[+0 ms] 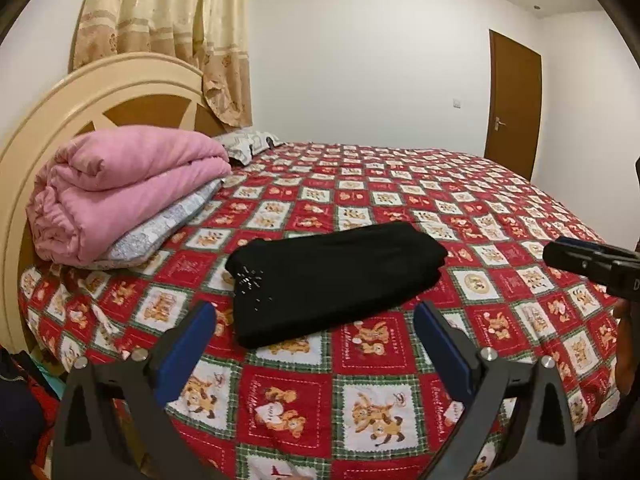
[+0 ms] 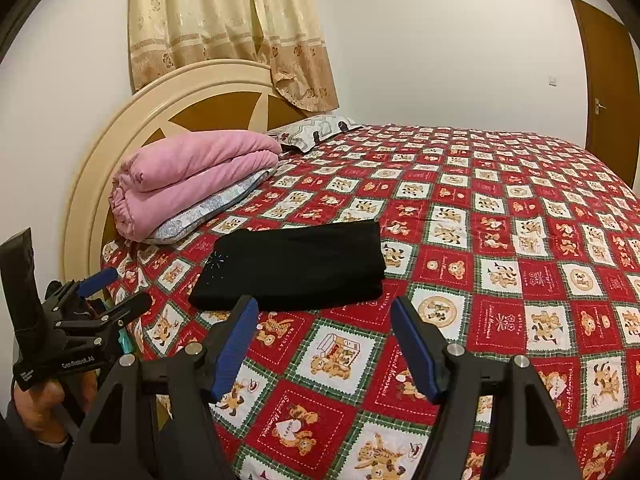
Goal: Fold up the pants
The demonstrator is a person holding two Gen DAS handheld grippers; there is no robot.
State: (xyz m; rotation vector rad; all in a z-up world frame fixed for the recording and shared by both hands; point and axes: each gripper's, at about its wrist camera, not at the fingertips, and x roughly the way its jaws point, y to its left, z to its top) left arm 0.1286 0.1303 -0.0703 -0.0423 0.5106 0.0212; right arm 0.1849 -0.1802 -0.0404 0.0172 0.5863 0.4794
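Blue-padded fingers (image 1: 188, 344) of the left tool (image 1: 316, 340) fill the bottom of its own view, spread wide with nothing between them, held above the near edge of the bed (image 1: 500, 208). Right tool (image 2: 324, 336) sits the same way in its view, fingers (image 2: 236, 344) apart and empty, also over the bed's near edge.

Pants (image 1: 332, 276), black, lie folded into a flat rectangle on the red teddy-bear quilt (image 2: 500, 272), just beyond both tools and touching neither. A sprinkle of pale specks marks the pants' near-left corner; it may be a small decoration, though the view is too coarse to say.

Left of the pants, against the round headboard (image 1: 48, 136), a pink blanket (image 1: 120, 184) rests on a grey pillow (image 1: 160, 228). Behind the pants, a patterned pillow (image 2: 316, 130) lies under the curtain (image 2: 224, 20). Far right of the pants stands a brown door (image 1: 512, 104).
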